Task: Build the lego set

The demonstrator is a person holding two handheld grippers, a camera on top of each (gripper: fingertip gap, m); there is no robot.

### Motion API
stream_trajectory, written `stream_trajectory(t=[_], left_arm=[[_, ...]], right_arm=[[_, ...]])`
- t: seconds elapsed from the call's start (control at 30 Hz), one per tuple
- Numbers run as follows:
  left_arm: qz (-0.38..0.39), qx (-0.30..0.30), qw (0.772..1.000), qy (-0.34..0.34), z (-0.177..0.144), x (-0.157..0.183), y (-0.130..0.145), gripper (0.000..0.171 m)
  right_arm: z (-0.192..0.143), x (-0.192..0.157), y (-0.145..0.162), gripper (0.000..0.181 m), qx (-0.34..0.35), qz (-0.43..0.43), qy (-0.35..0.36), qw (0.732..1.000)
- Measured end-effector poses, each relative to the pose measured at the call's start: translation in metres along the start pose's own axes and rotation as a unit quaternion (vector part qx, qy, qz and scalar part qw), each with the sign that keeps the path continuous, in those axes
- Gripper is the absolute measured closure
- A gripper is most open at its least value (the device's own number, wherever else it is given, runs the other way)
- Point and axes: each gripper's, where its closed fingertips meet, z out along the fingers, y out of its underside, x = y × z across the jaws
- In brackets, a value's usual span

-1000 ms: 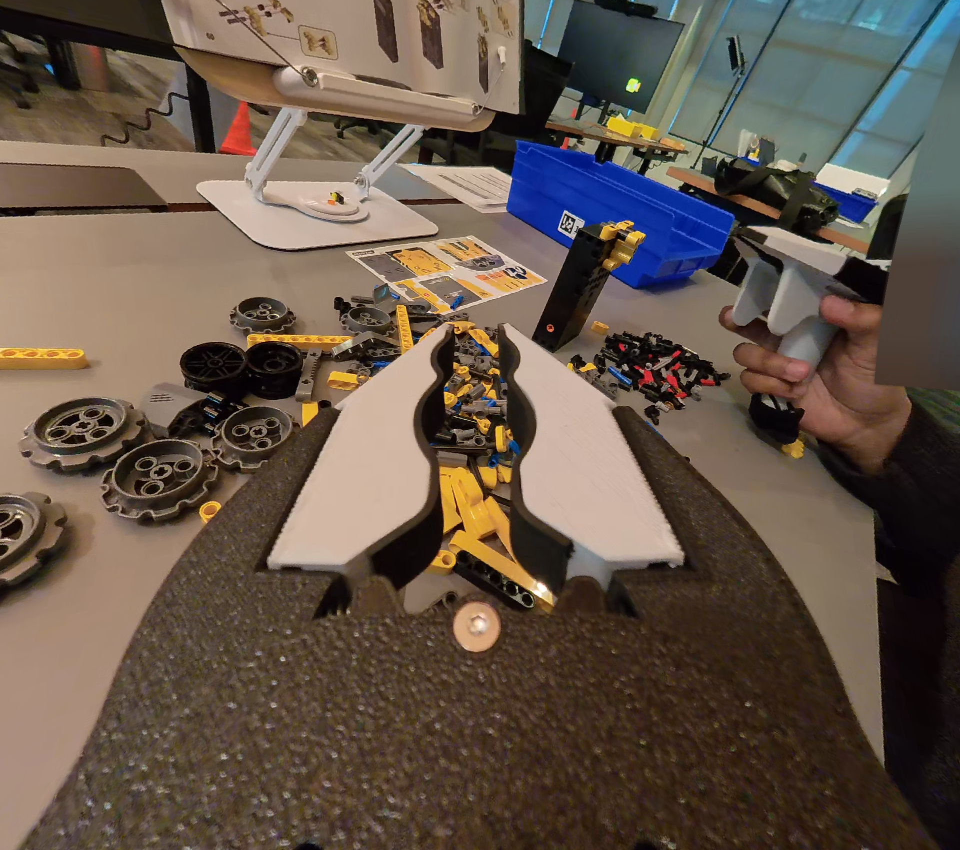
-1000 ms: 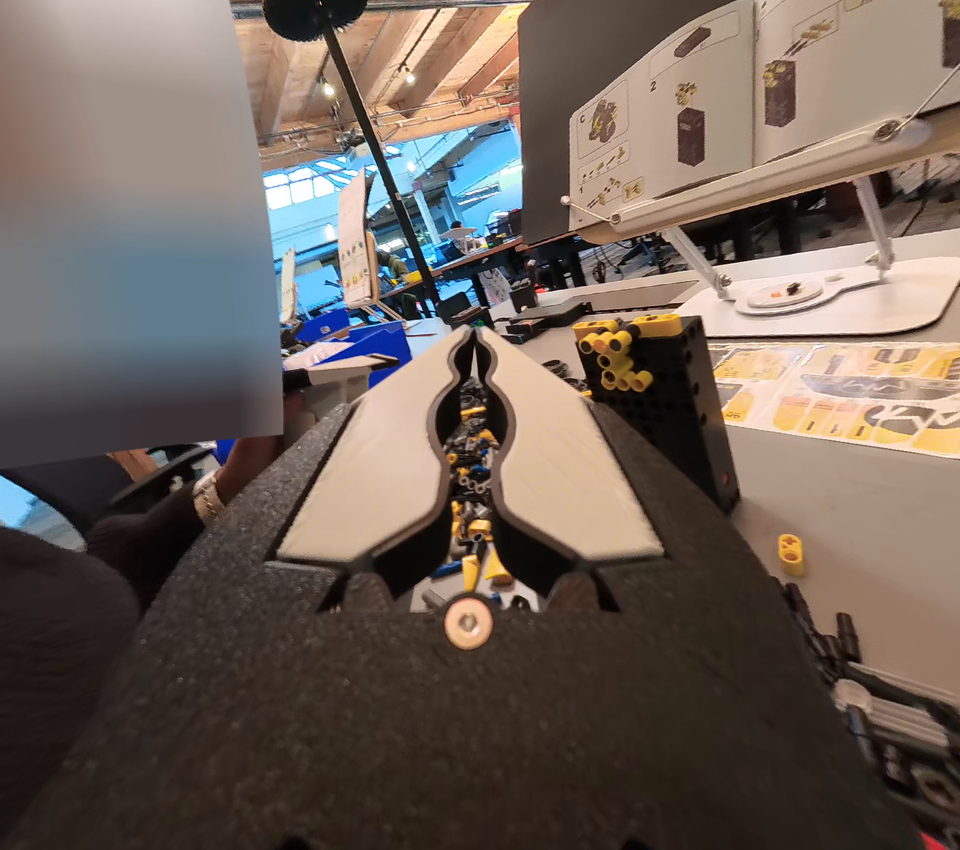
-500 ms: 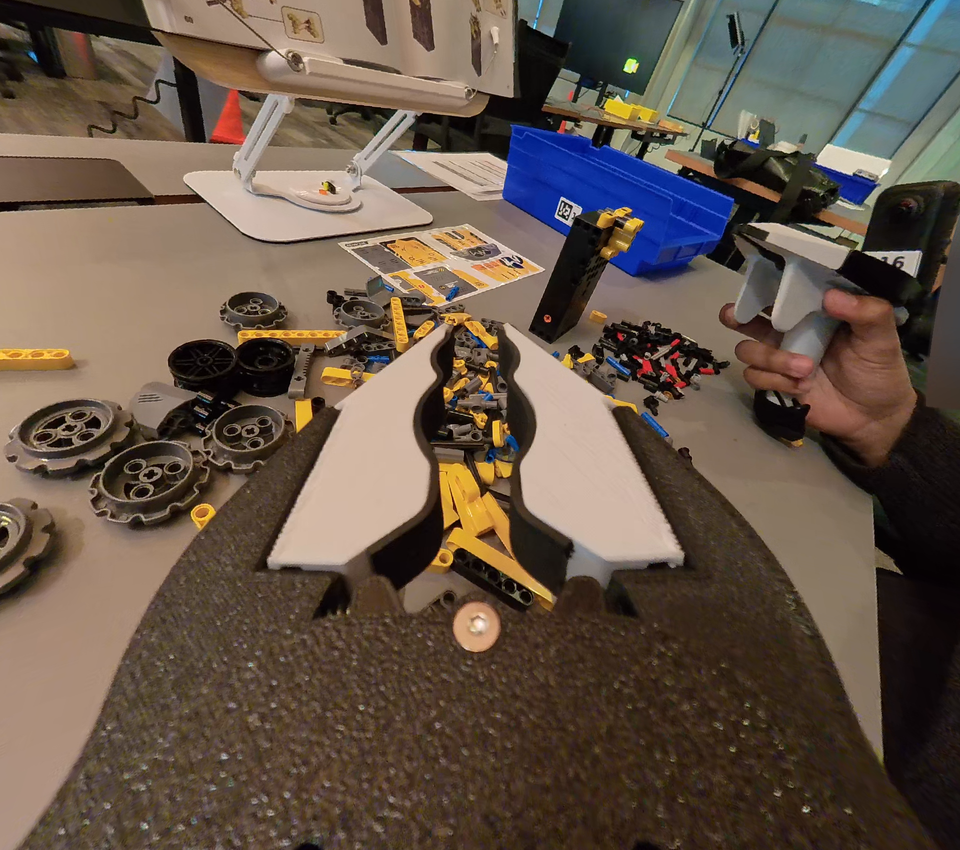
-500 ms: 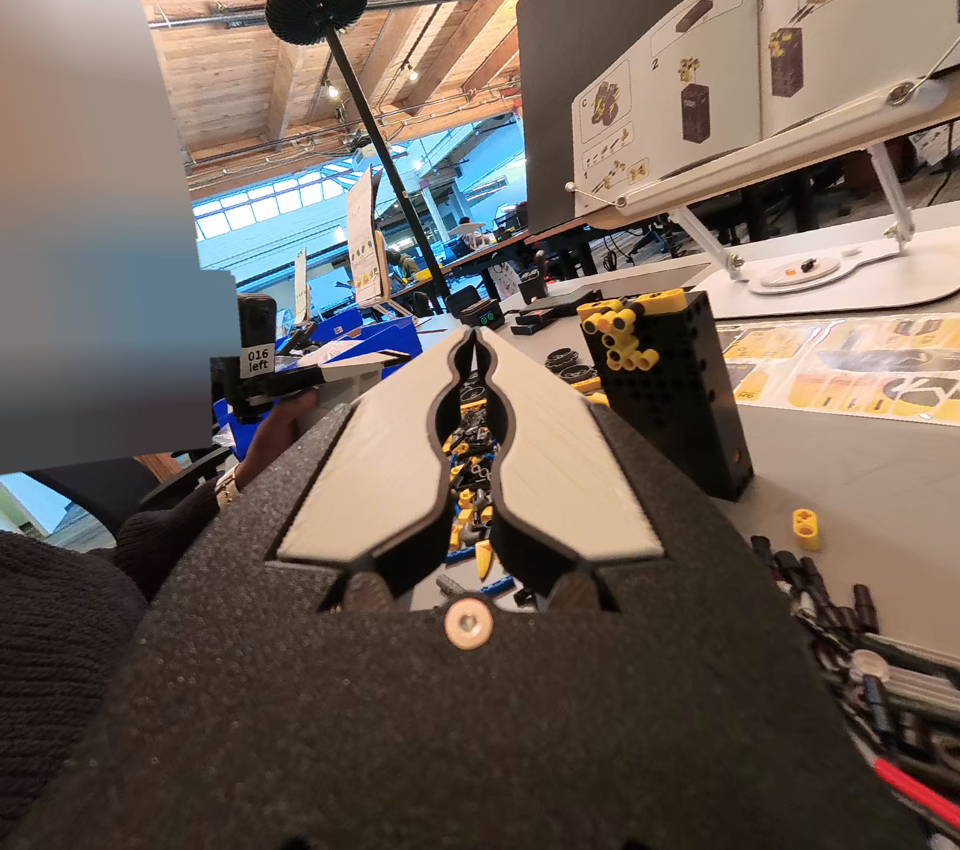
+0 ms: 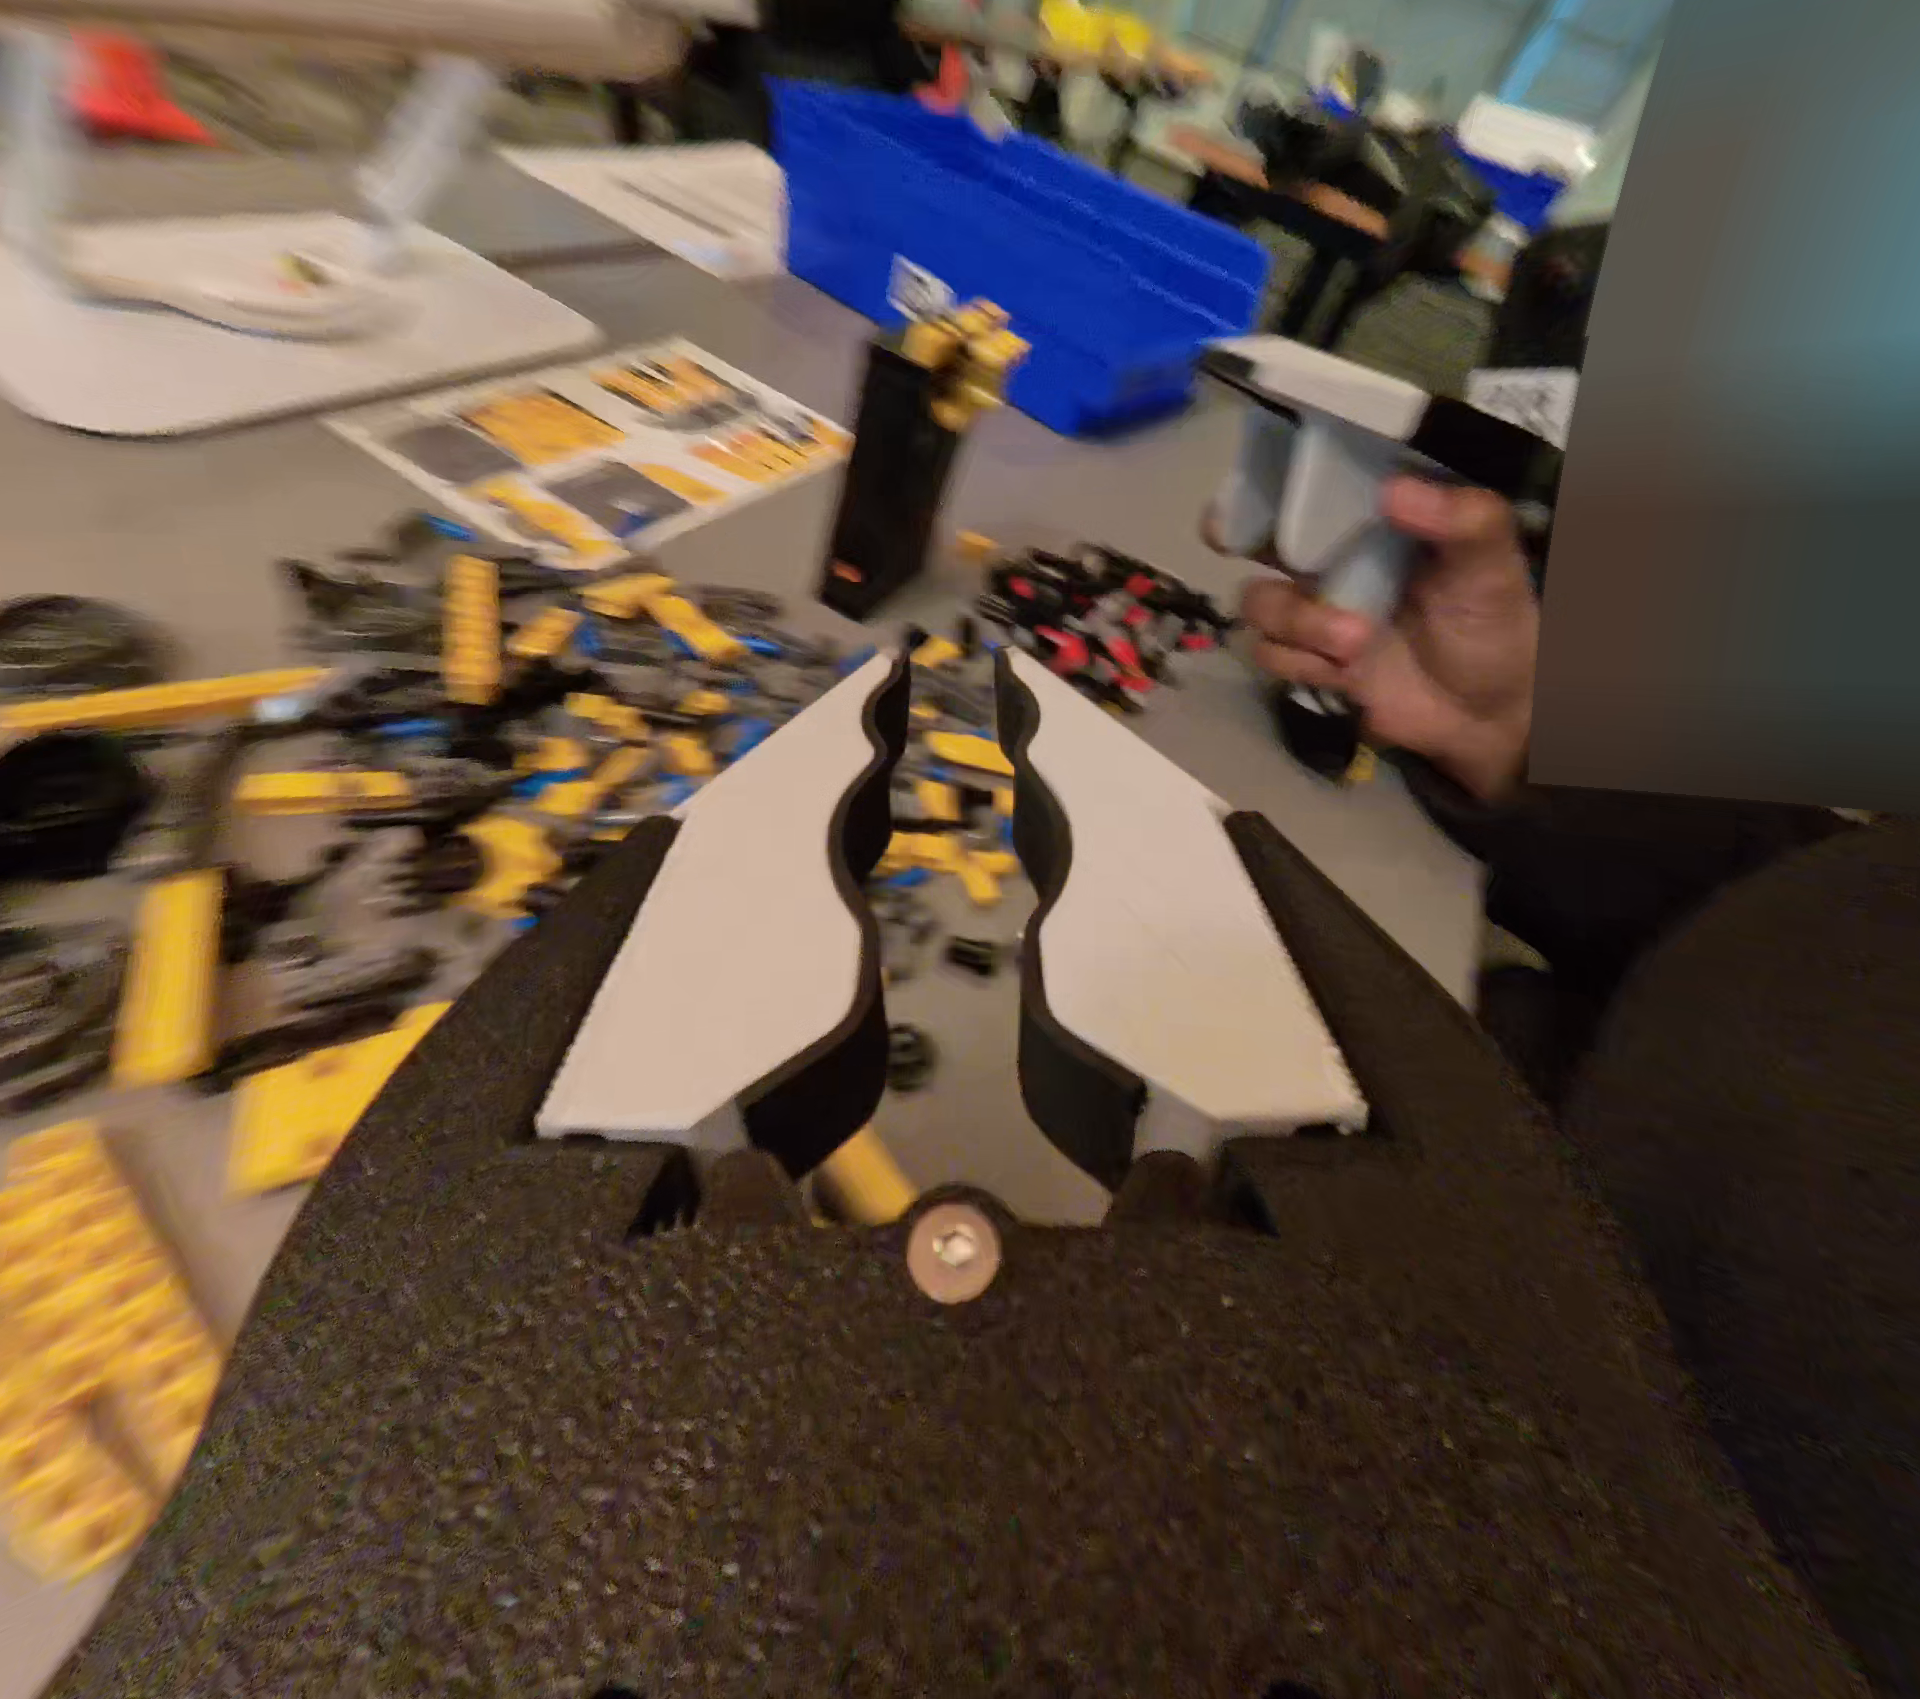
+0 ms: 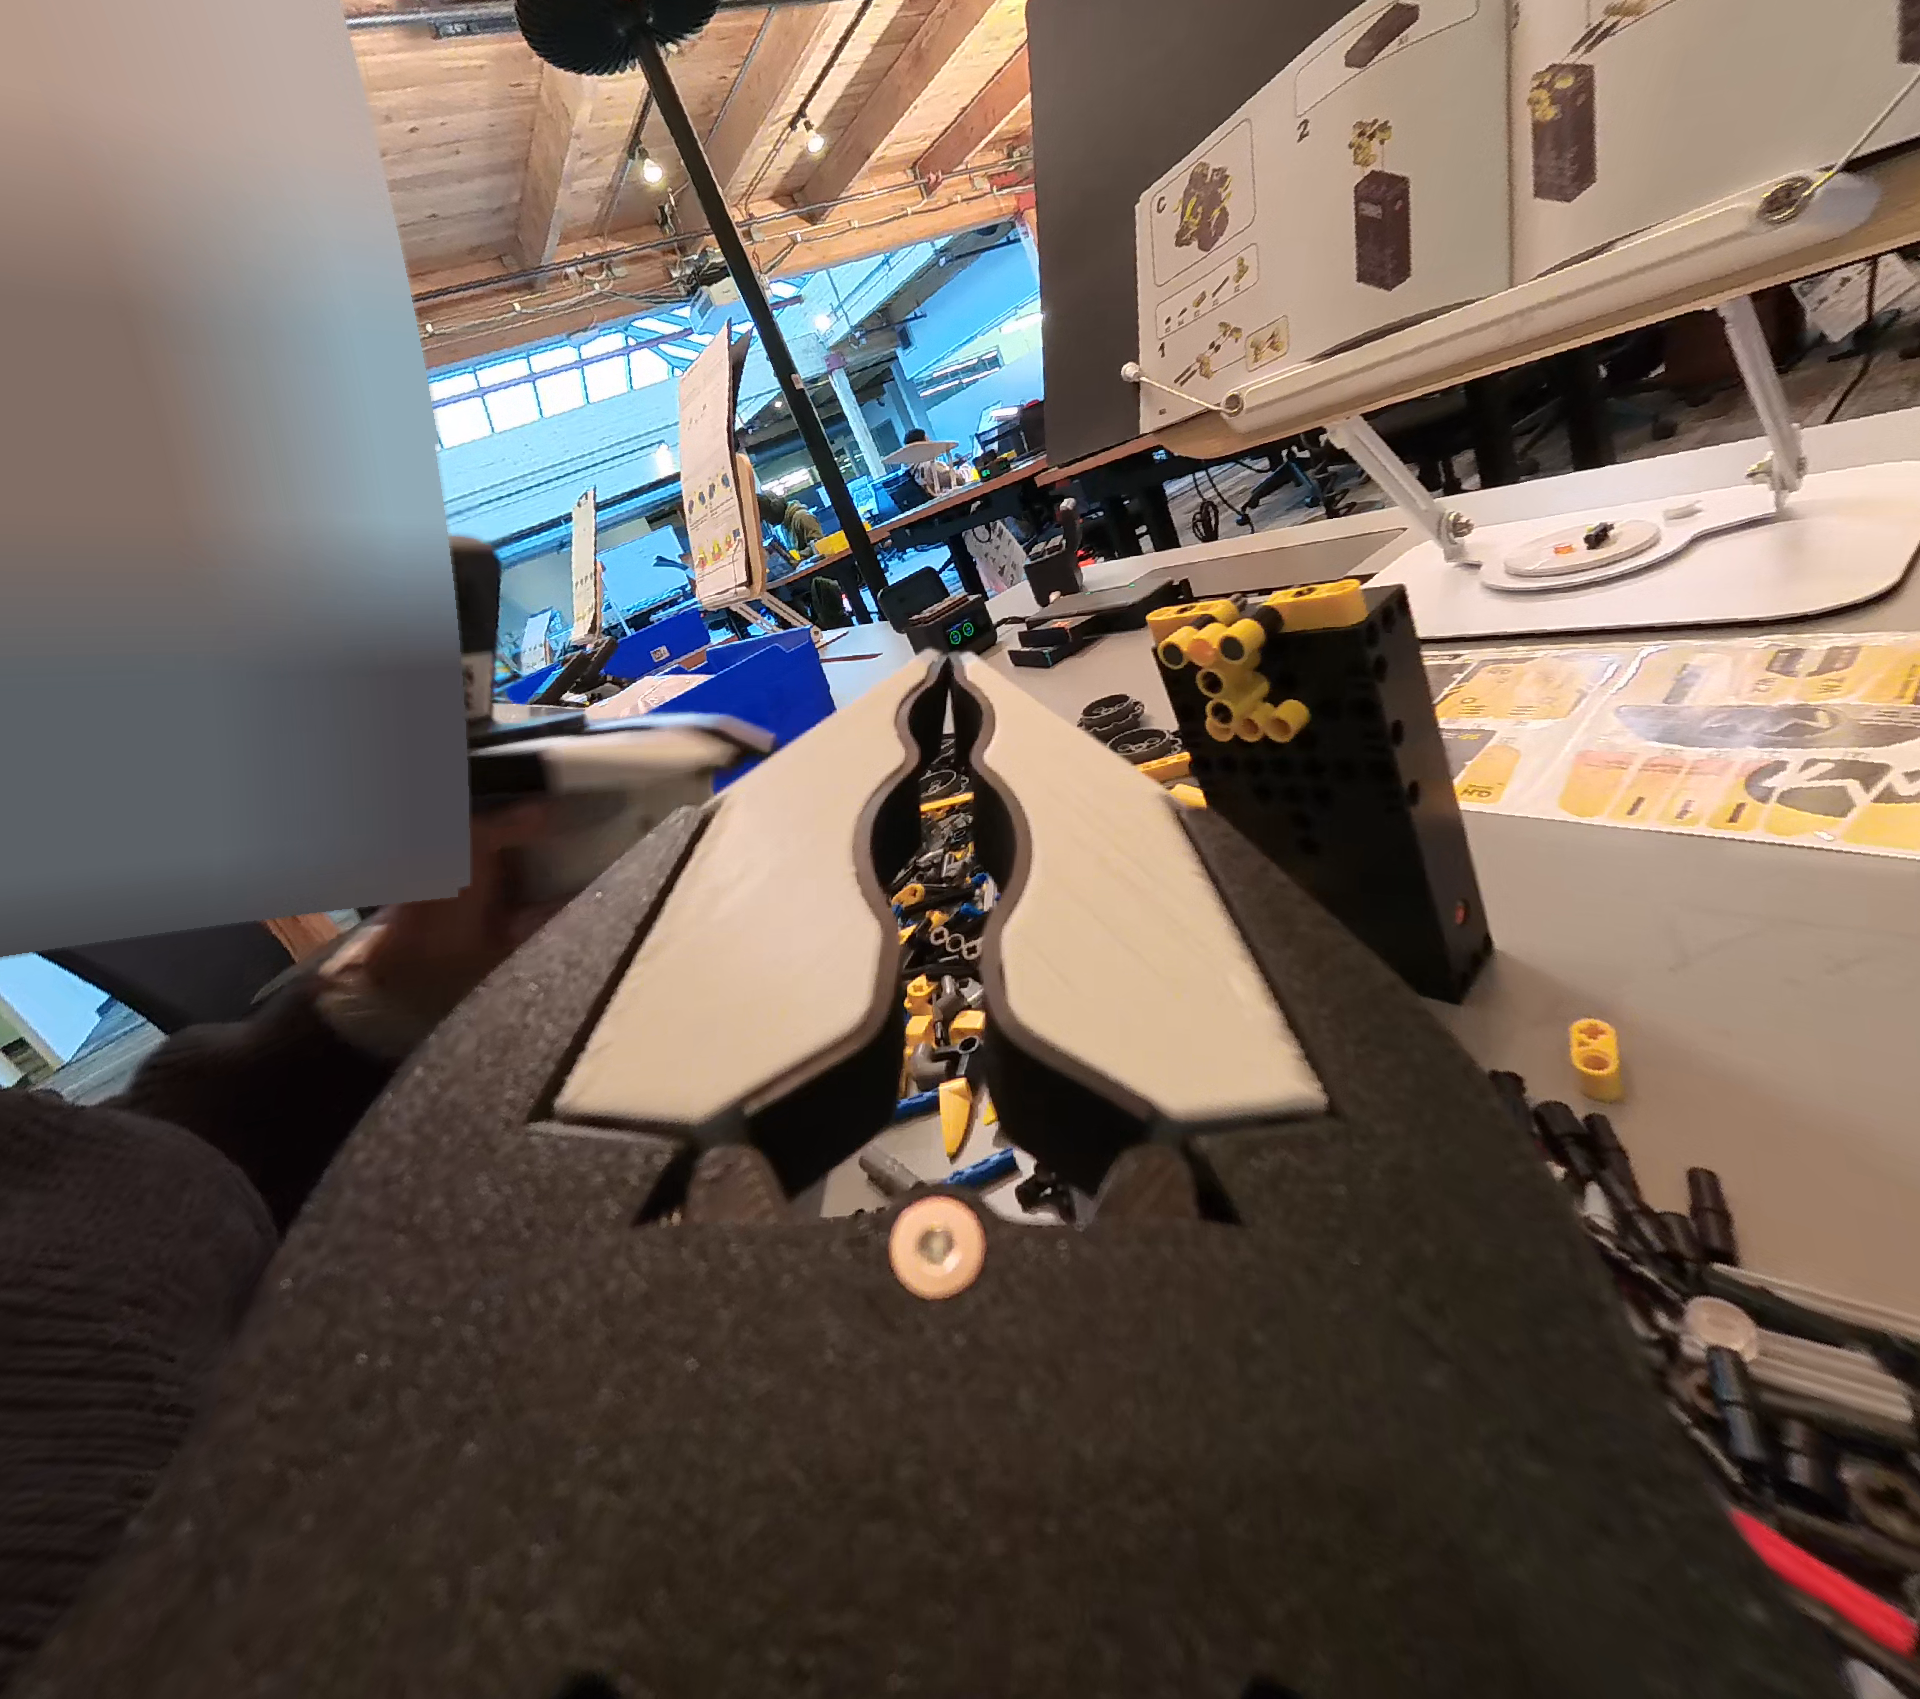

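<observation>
Since earlier, we find the left gripper (image 5: 951, 681) shifted right over the brick pile (image 5: 582, 745), jaws narrowly parted, empty; right gripper (image 6: 948, 662) jaws nearly closed, black block (image 6: 1340, 808) at 1 o'clock.

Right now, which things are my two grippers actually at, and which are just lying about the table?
At the grippers:
left gripper, fingers apart and empty, over the loose parts pile
right gripper, fingers closed and empty, near the black block

Lying about:
pin pile
yellow connector
sticker sheet
booklet on stand
blue bin
</observation>
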Motion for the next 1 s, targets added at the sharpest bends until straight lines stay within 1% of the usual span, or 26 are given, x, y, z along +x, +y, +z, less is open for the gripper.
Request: stream_trajectory(t=[0.03, 0.07, 0.13, 0.17, 0.2, 0.23, 0.3, 0.37, 0.47, 0.6, 0.83, 1.0], left_arm=[[0.001, -0.04, 0.999, 0.019, 0.01, 0.015, 0.01, 0.156], [0.015, -0.087, 0.996, 0.02, 0.02, 0.025, 0.023, 0.156], [0.072, -0.169, 0.983, 0.007, 0.035, 0.034, 0.055, 0.156], [0.1, -0.193, 0.976, -0.001, 0.041, 0.036, 0.067, 0.156], [0.12, -0.205, 0.971, -0.006, 0.046, 0.039, 0.075, 0.156], [0.129, -0.203, 0.971, -0.003, 0.051, 0.044, 0.079, 0.157], [0.118, -0.198, 0.973, 0.016, 0.058, 0.054, 0.082, 0.157], [0.103, -0.214, 0.971, 0.031, 0.06, 0.06, 0.088, 0.157], [0.101, -0.234, 0.966, 0.032, 0.061, 0.06, 0.095, 0.157], [0.122, -0.25, 0.96, 0.025, 0.062, 0.062, 0.102, 0.157], [0.133, -0.266, 0.955, 0.019, 0.062, 0.061, 0.108, 0.157], [0.133, -0.282, 0.95, 0.015, 0.062, 0.06, 0.113, 0.157]], right_arm=[[0.0, 0.0, 0.0, 0.181, 0.0, 0.001, -0.001, 1.0], [0.0, -0.001, 0.0, 0.181, 0.0, 0.002, -0.002, 1.0], [0.0, -0.001, -0.001, 0.181, 0.002, 0.006, -0.004, 1.0], [-0.001, -0.001, -0.001, 0.181, 0.004, 0.008, -0.005, 1.0], [-0.001, 0.0, -0.002, 0.181, 0.005, 0.01, -0.005, 1.0], [-0.001, 0.0, -0.002, 0.181, 0.006, 0.012, -0.005, 1.0], [-0.001, 0.0, -0.002, 0.181, 0.007, 0.014, -0.006, 1.0], [-0.002, -0.001, -0.002, 0.181, 0.008, 0.014, -0.006, 1.0], [-0.002, -0.001, -0.003, 0.181, 0.01, 0.016, -0.007, 1.0], [-0.002, -0.001, -0.002, 0.181, 0.01, 0.016, -0.008, 1.0], [-0.001, -0.004, 0.001, 0.181, 0.0, -0.003, -0.006, 1.0], [-0.002, -0.002, -0.002, 0.181, 0.008, 0.008, -0.005, 1.0]])
